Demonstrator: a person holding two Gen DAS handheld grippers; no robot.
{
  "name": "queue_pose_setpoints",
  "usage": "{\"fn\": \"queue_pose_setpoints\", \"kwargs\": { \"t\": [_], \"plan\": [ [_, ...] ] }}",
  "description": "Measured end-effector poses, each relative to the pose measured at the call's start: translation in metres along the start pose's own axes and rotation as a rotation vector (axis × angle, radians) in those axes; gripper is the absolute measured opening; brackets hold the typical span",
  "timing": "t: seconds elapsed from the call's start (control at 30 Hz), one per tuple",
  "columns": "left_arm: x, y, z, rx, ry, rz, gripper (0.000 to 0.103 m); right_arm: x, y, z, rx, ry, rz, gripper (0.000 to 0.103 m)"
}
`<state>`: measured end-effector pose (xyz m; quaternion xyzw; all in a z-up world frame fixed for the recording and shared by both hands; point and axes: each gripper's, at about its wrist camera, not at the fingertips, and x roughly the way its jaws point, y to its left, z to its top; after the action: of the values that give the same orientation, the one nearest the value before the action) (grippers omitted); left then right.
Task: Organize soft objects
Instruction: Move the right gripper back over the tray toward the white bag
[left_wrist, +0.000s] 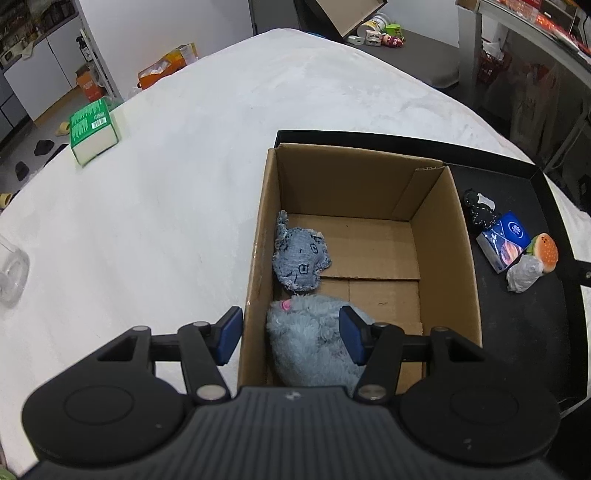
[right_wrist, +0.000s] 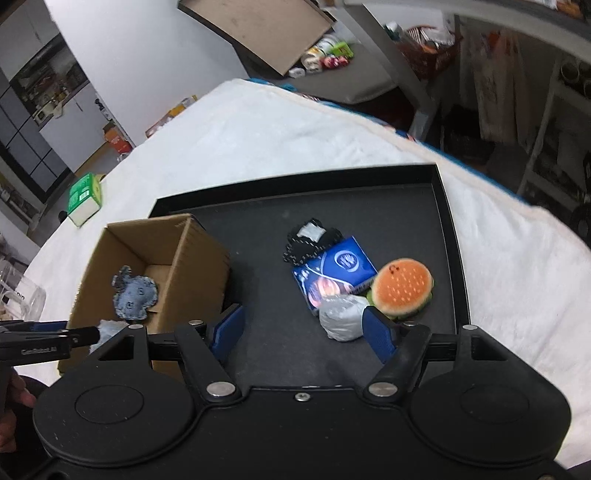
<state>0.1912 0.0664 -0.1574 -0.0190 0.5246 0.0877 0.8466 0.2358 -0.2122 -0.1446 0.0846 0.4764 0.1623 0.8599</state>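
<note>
An open cardboard box (left_wrist: 448, 229) stands on a black tray (left_wrist: 524, 332). Inside it lie a denim plush (left_wrist: 301, 260) and a fluffy blue plush (left_wrist: 310, 347). My left gripper (left_wrist: 291, 338) hangs open over the box's near left corner. Its left pad is outside the wall, its right pad is over the fluffy plush, and neither presses on it. In the right wrist view my right gripper (right_wrist: 303, 332) is open above the tray (right_wrist: 406, 206). A grey crumpled wad (right_wrist: 341, 317) lies just inside its right finger. Beyond the wad are a burger plush (right_wrist: 402, 288), a blue packet (right_wrist: 340, 269) and a black dotted soft item (right_wrist: 306, 243).
The tray rests on a table under a white cloth (left_wrist: 221, 110). A green box (left_wrist: 94, 131) stands at the far left and a clear container (left_wrist: 11, 273) at the left edge. Shelves, boxes and clutter ring the table.
</note>
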Motion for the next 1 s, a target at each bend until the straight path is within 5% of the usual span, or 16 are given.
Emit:
{"fn": "queue_pose_setpoints", "kwargs": {
  "t": [0.67,0.77,0.9,1.0],
  "plan": [
    [0.009,-0.023,0.009,0.07,0.032,0.109,0.057,0.054,-0.028,-0.008,0.101,0.094,0.013,0.069],
    [0.009,-0.025,0.01,0.069,0.03,0.113,0.06,0.06,-0.03,-0.008,0.112,0.105,0.019,0.055],
    [0.01,-0.024,0.012,0.058,0.039,0.106,0.06,0.068,-0.038,-0.009,0.12,0.152,0.018,0.009],
    [0.011,-0.022,0.014,0.038,0.043,0.101,0.062,0.064,-0.04,-0.011,0.101,0.145,0.02,0.004]
  ]
}}
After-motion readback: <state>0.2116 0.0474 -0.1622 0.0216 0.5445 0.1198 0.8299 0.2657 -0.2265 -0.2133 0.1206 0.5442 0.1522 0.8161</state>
